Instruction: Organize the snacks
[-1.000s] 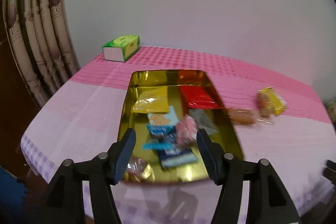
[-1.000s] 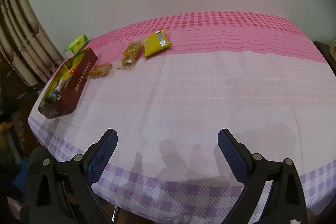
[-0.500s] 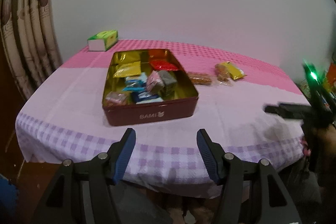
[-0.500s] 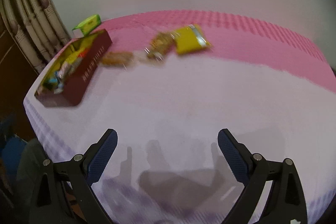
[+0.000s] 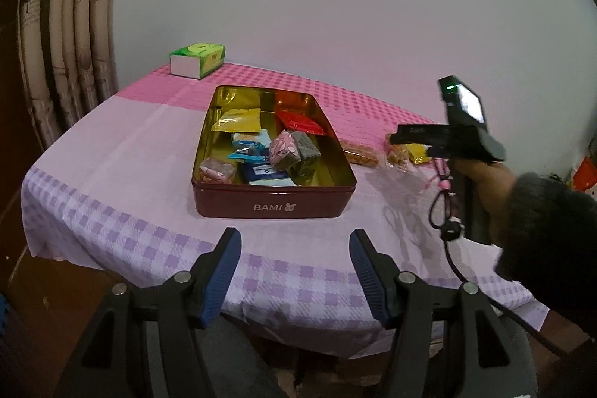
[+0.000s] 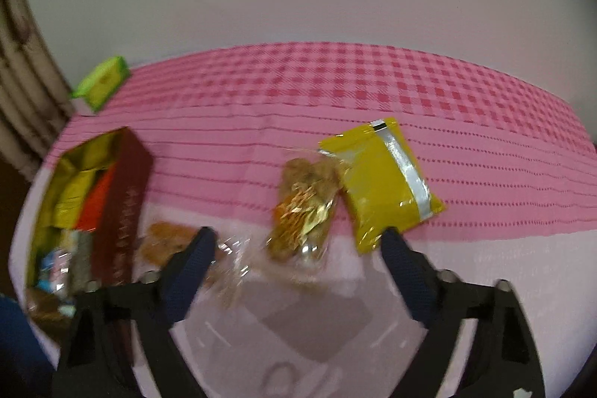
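A maroon tin (image 5: pixel 274 207) with a gold inside holds several wrapped snacks. My left gripper (image 5: pixel 293 248) hangs open and empty over the table's front edge, short of the tin. To the right of the tin lie a clear packet of brown biscuits (image 6: pixel 168 241), a clear packet of golden-brown snacks (image 6: pixel 302 204) and a yellow foil packet (image 6: pixel 384 174). My right gripper (image 6: pixel 298 237) hovers just in front of the golden-brown packet, its jaws closing with the packet's near end between them; the pads do not press on it. A hand (image 5: pixel 481 174) holds that gripper.
A green tissue box (image 5: pixel 197 58) stands at the table's far left corner, by the curtain (image 5: pixel 63 43). The pink and lilac checked cloth (image 5: pixel 123 152) hangs over the front edge. A white wall closes the back.
My left gripper has drawn back from above the tin to the table's front edge. My right gripper has swung in over the loose packets, and its jaws stand narrower.
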Action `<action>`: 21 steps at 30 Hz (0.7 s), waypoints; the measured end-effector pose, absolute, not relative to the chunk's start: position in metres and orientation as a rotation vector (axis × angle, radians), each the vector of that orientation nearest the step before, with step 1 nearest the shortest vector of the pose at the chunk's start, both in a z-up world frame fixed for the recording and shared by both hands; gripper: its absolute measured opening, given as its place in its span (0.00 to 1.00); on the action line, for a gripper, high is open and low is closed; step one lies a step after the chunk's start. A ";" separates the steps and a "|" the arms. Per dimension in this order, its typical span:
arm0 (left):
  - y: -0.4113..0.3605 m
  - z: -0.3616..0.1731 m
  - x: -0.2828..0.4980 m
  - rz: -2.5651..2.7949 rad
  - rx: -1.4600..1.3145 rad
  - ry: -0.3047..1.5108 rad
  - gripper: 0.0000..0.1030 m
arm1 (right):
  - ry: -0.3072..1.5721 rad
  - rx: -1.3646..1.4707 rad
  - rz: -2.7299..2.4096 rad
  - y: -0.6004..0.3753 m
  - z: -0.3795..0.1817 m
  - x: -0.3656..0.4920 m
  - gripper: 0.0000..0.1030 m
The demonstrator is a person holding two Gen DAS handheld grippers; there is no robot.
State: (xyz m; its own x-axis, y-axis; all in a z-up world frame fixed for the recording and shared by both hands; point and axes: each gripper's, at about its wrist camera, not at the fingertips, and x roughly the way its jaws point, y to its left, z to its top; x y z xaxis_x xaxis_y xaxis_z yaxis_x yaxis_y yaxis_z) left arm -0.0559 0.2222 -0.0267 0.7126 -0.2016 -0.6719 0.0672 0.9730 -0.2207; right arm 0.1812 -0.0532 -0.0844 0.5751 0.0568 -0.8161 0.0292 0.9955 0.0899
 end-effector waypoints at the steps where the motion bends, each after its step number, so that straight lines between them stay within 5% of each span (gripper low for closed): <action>1: 0.223 -0.027 -0.055 -0.152 -0.191 0.765 0.60 | 0.976 0.087 0.005 -0.053 -0.090 0.189 0.67; 5: 0.226 -0.030 -0.052 -0.155 -0.208 0.784 0.60 | 1.022 0.054 0.000 -0.050 -0.106 0.206 0.55; 6: 0.226 -0.031 -0.052 -0.153 -0.210 0.786 0.60 | 1.022 0.047 0.003 -0.050 -0.107 0.207 0.39; 7: 0.227 -0.031 -0.052 -0.148 -0.213 0.787 0.60 | 1.022 0.061 0.019 -0.051 -0.108 0.207 0.35; 21: 0.209 -0.029 -0.061 -0.153 -0.148 0.767 0.60 | 0.876 -0.018 -0.054 -0.103 -0.054 0.129 0.35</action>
State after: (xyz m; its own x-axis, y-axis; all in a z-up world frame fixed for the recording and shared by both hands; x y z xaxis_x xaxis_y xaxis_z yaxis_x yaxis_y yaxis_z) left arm -0.0611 0.2088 -0.0291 0.7100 -0.1912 -0.6777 0.0836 0.9785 -0.1885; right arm 0.1291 -0.1034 -0.0537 0.6392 -0.0547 -0.7671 0.0396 0.9985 -0.0382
